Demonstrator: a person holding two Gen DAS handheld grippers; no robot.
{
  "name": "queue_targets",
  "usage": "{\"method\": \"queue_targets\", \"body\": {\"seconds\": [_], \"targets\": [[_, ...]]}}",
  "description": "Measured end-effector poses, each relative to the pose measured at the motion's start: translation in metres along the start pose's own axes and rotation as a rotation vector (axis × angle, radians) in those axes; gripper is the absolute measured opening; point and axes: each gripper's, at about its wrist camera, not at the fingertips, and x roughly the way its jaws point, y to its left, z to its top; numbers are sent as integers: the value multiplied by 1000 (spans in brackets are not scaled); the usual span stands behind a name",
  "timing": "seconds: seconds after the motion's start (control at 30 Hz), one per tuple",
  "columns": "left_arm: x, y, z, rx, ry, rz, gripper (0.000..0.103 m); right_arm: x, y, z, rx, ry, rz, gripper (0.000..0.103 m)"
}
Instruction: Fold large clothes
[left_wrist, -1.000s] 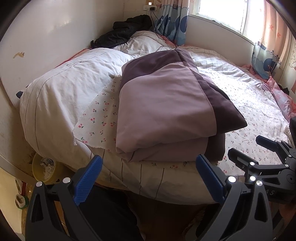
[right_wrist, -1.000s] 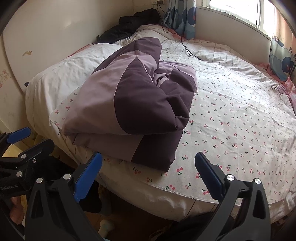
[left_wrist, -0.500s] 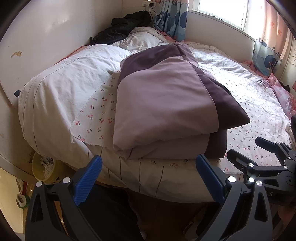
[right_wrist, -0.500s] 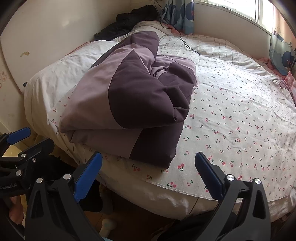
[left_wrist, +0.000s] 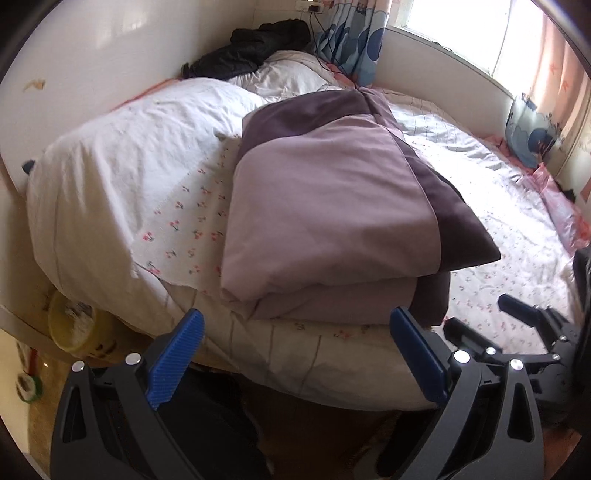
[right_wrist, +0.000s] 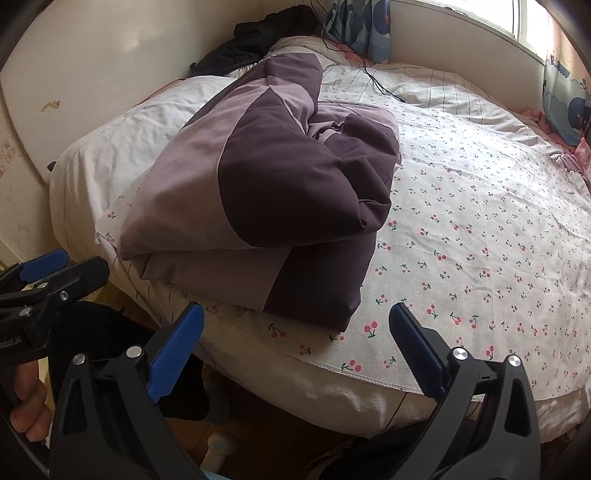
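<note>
Near the bed's (left_wrist: 295, 369) left front corner, down on the floor: a yellow tub (left_wrist: 72, 325) with something pale inside, contents too blurred to name. Above it, along the left edge: a bulky white duvet (left_wrist: 122, 177), bunched against the wall, probably to leave the middle free for folding.

Left gripper (left_wrist: 291, 350): jaws wide, nothing between them, hovering off the front edge and just short of the garment. Judged to be between grasps.

Centre, close to the front edge, on a cherry-print sheet (right_wrist: 480, 229): the two-tone purple jacket (left_wrist: 332, 206), folded into a thick stack, lighter panel on top in the left view, darker panel and a loose rumpled fold on its right side in the right view. Kept near the front edge, likely for easy reach. Folding looks nearly complete; the rumpled right side may need tidying.

Right gripper (right_wrist: 295, 350): jaws wide, empty, off the front edge, aimed at the stack's right front corner.

Far back corner: a black garment (left_wrist: 255, 48) heaped by the curtain (left_wrist: 354, 40).
</note>
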Motion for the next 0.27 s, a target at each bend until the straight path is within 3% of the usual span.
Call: {"method": "queue_targets", "body": {"seconds": [0.27], "targets": [[-15,-9,-6,52,-22,42,97,-18,4,-4,-5,-29,-9,97]]}}
